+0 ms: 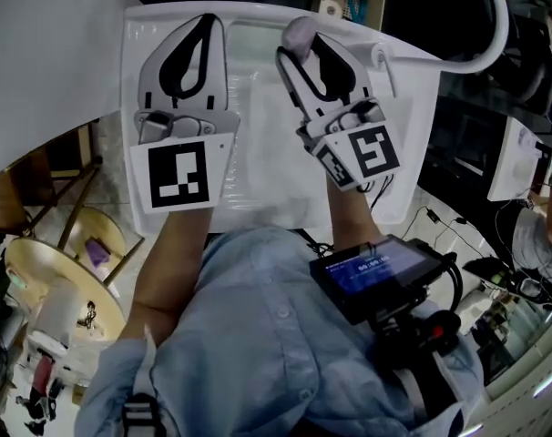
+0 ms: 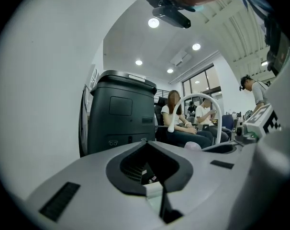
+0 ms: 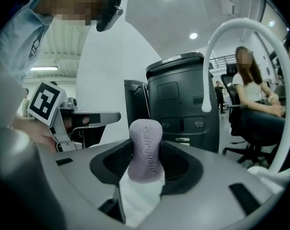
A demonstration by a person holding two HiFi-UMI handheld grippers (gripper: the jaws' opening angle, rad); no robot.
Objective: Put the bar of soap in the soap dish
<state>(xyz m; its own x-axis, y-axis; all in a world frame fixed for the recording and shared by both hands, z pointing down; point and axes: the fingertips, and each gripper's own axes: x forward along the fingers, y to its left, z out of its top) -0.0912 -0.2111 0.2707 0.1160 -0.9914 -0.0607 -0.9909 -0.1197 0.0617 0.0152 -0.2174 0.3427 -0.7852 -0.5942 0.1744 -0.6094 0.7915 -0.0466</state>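
A lilac soap bar stands upright between the fingertips of my right gripper, which is shut on its lower half. In the right gripper view the soap bar rises from the jaws with embossed lettering facing the camera. My left gripper hovers beside it on the left, shut with nothing held. Both grippers hang over a white sink basin. From the left gripper view the soap bar shows as a small pale bump. I cannot make out a soap dish in any view.
A white curved faucet arches over the basin's right side. A white wall borders the left. A round wooden stool stands lower left. Beyond the sink are a dark bin-like machine and seated people.
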